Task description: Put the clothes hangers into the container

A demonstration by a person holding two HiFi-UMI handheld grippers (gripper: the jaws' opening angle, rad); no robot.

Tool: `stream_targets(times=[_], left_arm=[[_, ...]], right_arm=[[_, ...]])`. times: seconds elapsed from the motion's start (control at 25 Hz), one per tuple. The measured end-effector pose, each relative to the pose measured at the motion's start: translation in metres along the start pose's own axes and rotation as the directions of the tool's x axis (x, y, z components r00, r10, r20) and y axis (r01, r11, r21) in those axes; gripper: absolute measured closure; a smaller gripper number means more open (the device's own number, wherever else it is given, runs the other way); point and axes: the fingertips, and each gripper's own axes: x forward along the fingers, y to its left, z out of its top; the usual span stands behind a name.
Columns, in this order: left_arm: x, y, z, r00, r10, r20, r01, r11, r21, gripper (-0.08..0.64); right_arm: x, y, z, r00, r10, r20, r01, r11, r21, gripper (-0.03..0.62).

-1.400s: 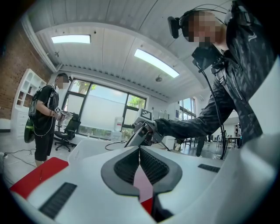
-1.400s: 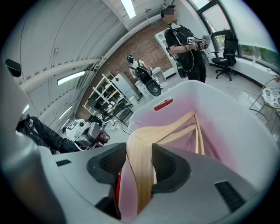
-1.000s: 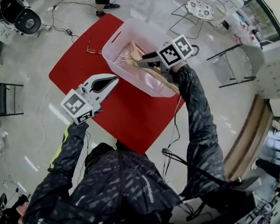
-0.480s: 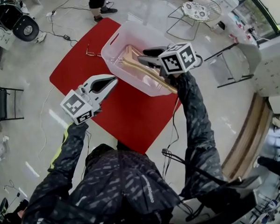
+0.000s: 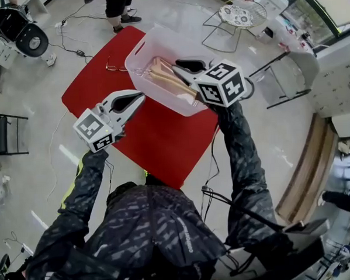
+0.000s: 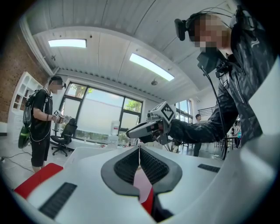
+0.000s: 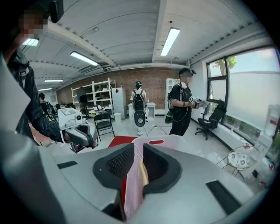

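Observation:
A clear plastic container point(image 5: 136, 50) stands on the red mat point(image 5: 157, 137), with several wooden hangers point(image 5: 167, 78) lying inside it. My right gripper point(image 5: 178, 64) hovers over the container's right side, pointing down at it. Its jaws have just been closing and now stand a little apart with nothing between them; through the gap point(image 7: 137, 153) I see the container point(image 7: 175, 139) and a hanger point(image 7: 142, 173) below. My left gripper point(image 5: 142, 96) hangs level beside the container's near wall, shut and empty point(image 6: 140, 151). A thin wire hanger point(image 5: 115, 66) lies on the mat left of the container.
A round wire table point(image 5: 238, 13) stands beyond the container, and a folding chair point(image 5: 283, 84) to the right. An office chair point(image 5: 26, 33) and cables point(image 5: 77, 51) are at the far left. A person point(image 5: 118, 5) stands past the mat.
The right gripper has lifted out of the container and turned, leaving the wooden hangers inside; its jaws have narrowed. The left gripper has drifted slightly up.

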Motion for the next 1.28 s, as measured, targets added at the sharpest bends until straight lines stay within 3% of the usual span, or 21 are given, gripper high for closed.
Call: stream_targets(times=[0.16,0.52,0.8,1.28], left_arm=[[-0.009,-0.016,0.006,1.000,-0.006,0.012,0.006,1.000,-0.012,0.549],[-0.024,-0.073,0.006,0.999,-0.025,0.020,0.025,1.000,0.000,0.549],[-0.045,-0.120,0.011,0.999,-0.034,0.028,0.034,0.999,0.002,0.549],[-0.135,-0.194,0.003,0.999,-0.024,0.032,0.025,1.000,-0.008,0.549]], right_arm=[[-0.016,0.024,0.006,0.998,-0.047,0.030,0.049,0.997,-0.059,0.531],[-0.058,0.096,-0.017,0.992,-0.085,0.092,0.092,0.993,-0.071,0.537],[-0.077,0.148,-0.034,0.989,-0.087,0.116,0.091,0.995,-0.030,0.538],[-0.088,0.272,-0.062,0.984,-0.125,0.130,0.120,0.992,0.047,0.560]])
